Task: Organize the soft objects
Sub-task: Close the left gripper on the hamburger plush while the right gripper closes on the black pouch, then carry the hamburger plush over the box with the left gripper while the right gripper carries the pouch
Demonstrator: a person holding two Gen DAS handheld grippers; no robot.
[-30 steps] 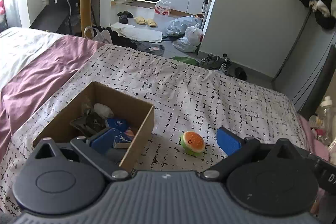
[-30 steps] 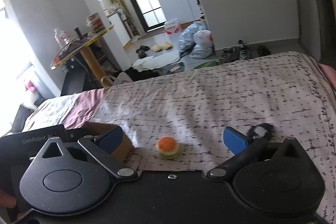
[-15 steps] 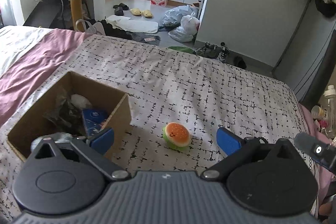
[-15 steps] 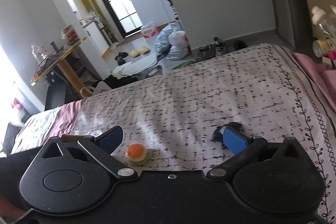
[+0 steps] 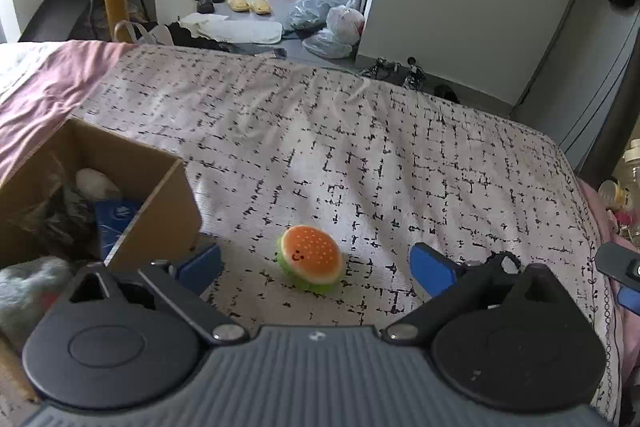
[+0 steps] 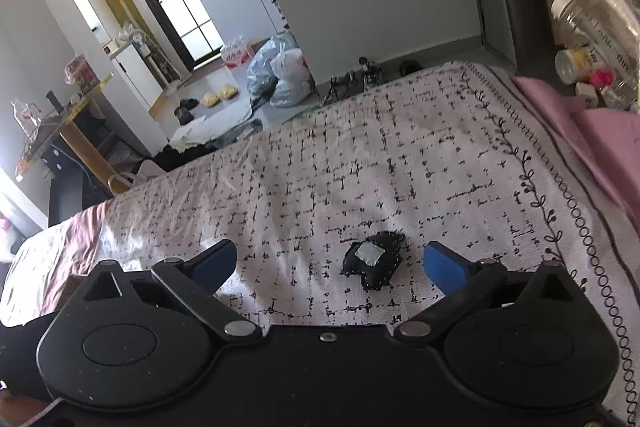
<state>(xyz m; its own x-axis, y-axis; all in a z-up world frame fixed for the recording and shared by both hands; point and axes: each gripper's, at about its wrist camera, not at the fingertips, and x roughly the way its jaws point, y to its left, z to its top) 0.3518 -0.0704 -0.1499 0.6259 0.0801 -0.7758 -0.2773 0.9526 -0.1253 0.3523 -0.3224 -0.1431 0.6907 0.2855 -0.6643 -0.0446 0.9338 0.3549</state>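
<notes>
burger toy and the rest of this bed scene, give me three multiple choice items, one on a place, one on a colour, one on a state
1. Where does the round orange-and-green plush burger toy lie?
A. in the box
B. on the patterned bedspread, right of the brown cardboard box
C. on the floor

2. What colour is the small stitched fabric pouch?
A. black with a grey patch
B. red
C. yellow

3. How is the left gripper?
A. shut on the burger
B. open, burger between its blue fingers, untouched
C. shut and empty

Answers: B, it rests on the cloth beside the box wall; A, dark cloth with a pale square; B, gaps show on both sides of the toy.
</notes>
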